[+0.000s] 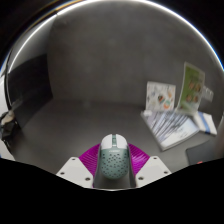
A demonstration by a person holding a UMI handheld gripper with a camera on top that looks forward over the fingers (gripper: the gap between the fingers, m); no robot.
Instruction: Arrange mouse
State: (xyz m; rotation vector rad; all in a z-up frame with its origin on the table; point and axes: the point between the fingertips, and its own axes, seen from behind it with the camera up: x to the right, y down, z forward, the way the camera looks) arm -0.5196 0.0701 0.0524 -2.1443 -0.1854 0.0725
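A pale mint-white mouse [113, 158] with a perforated shell sits between my fingers, its front pointing away from me. The magenta pads [91, 157] press against both of its sides. My gripper [113, 163] is shut on the mouse and holds it over the grey table surface [90, 120]. The lower part of the mouse is hidden below the fingers.
A stack of papers and booklets [175, 125] lies ahead to the right, with upright cards or small boxes [160, 96] behind it. A dark monitor-like object [25, 85] stands at the left. A grey wall rises behind the table.
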